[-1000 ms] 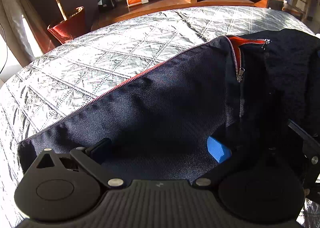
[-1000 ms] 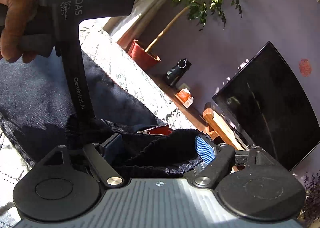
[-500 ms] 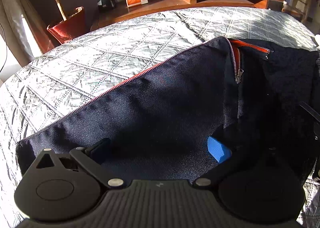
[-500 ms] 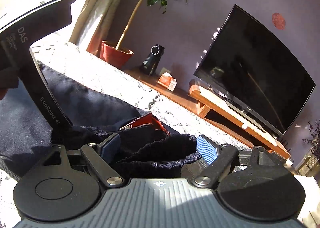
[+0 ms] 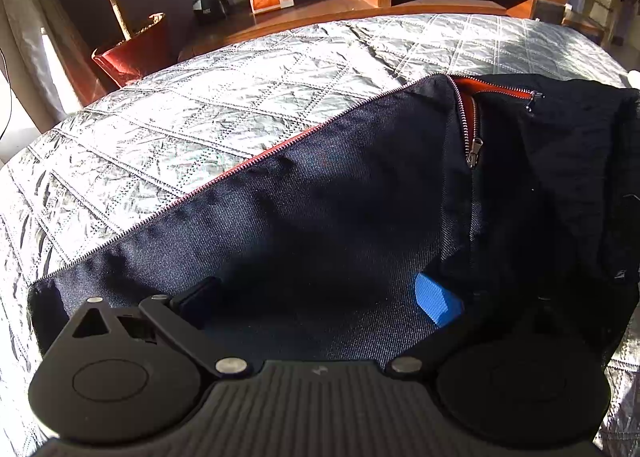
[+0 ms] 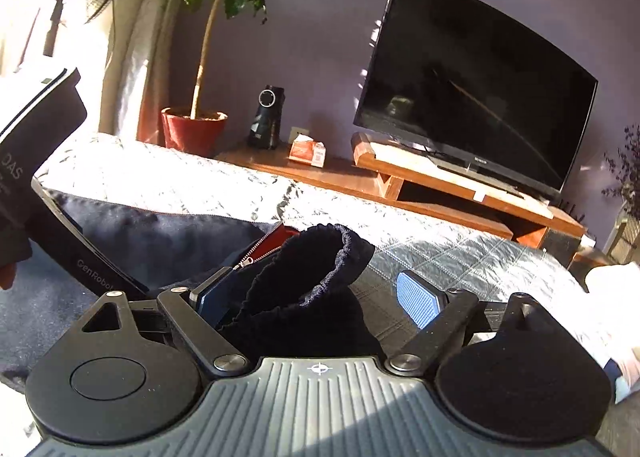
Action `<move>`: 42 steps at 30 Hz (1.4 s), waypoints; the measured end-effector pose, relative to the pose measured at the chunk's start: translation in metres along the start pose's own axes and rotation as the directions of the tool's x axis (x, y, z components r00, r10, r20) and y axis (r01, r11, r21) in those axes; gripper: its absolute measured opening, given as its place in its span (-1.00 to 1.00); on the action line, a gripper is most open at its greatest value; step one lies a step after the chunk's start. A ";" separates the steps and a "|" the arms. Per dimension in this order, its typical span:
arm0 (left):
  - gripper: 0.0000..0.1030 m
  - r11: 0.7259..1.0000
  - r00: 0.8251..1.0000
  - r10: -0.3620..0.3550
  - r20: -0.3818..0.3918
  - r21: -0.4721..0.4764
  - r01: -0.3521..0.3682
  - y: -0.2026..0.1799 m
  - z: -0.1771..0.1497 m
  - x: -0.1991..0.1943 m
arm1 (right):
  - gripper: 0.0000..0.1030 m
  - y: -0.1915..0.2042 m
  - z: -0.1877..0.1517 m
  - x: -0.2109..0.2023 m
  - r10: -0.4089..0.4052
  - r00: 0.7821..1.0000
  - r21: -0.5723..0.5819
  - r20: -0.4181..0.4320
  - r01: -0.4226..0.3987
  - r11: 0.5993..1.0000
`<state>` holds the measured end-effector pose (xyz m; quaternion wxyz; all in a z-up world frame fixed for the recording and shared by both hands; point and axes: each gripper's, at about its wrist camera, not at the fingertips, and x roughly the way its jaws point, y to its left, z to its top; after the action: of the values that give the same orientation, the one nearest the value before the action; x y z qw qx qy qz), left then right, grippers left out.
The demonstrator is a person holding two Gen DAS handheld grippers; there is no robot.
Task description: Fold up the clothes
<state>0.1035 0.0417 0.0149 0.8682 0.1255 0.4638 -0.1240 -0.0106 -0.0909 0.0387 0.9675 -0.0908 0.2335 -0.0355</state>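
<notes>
A dark navy jacket point(image 5: 320, 197) with a silver zipper point(image 5: 474, 145) and orange lining lies on the silver quilted cover point(image 5: 200, 113). My left gripper point(image 5: 316, 301) is open low over the jacket's body, with only flat fabric between its fingers. In the right wrist view the jacket's ribbed cuff point(image 6: 320, 257) stands up between the fingers of my right gripper point(image 6: 316, 297), leaning against the left finger point(image 6: 216, 297). That gripper is open, and its blue right pad point(image 6: 416, 299) is apart from the cuff. The left gripper's black body point(image 6: 40, 177) rises at the left.
Beyond the bed stands a wooden TV bench point(image 6: 440, 181) with a black TV point(image 6: 472, 97), a dark speaker point(image 6: 268, 117) and an orange box point(image 6: 308, 151). A potted tree in a red pot point(image 6: 194, 133) stands at the bed's far left corner. Something white point(image 6: 612, 281) lies at the right.
My right gripper has swung right, from facing the left gripper to facing the TV, and the cuff now stands up between its fingers. The left gripper has barely moved.
</notes>
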 end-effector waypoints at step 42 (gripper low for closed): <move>0.50 0.998 0.998 0.051 -0.023 -0.047 -0.052 0.035 0.011 -0.016 | -0.39 0.065 0.003 0.017 0.513 0.785 -0.558 -0.347 -0.613 0.560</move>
<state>0.1150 0.0722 0.0382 0.8686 0.1181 0.4729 -0.0889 0.0073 -0.0287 0.0215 0.8148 -0.3347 0.3168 0.3517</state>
